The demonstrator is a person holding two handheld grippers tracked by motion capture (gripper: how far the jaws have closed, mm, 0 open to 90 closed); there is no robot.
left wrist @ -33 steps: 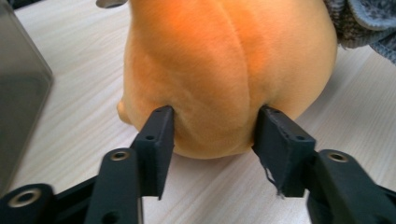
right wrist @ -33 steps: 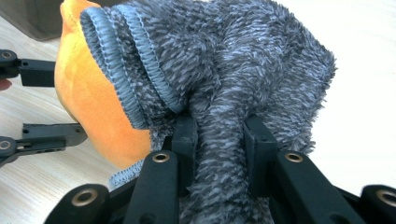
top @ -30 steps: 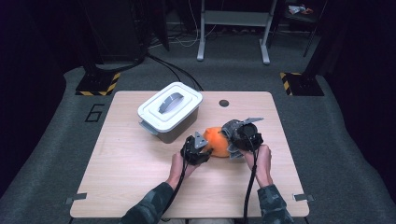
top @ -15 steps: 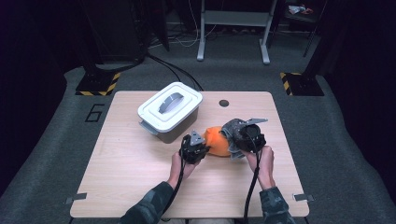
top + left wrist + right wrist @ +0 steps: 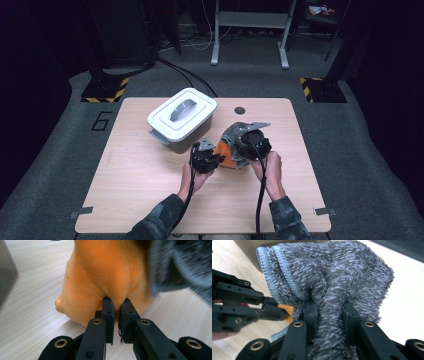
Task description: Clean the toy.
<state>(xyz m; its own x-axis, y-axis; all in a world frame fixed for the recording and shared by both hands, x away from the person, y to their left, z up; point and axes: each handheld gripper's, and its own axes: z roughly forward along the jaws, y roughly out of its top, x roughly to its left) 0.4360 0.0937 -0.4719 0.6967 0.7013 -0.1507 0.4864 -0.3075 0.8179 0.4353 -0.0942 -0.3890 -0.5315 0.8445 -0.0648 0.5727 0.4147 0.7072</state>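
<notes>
An orange cloth [image 5: 225,150] lies bunched at the middle of the wooden table [image 5: 125,175], with a fluffy grey cloth [image 5: 235,132] over its right side. My left gripper [image 5: 214,154] is shut on a fold of the orange cloth [image 5: 100,272], and in the left gripper view [image 5: 117,301] the pads pinch the fabric. My right gripper [image 5: 243,145] is shut on a thick fold of the grey cloth [image 5: 337,270], which rises bunched above the jaws in the right gripper view [image 5: 329,305]. The two grippers sit close together, the left one [image 5: 283,312] just left of the grey cloth.
A white lidded box [image 5: 182,120] with a grey handle stands just behind and left of the cloths, close to the left gripper. A small round hole [image 5: 240,110] marks the table's far edge. Bare tabletop lies to the left, right and front.
My right gripper has lifted a little and drawn the grey cloth up with it. The left hand has stayed in place at the orange cloth.
</notes>
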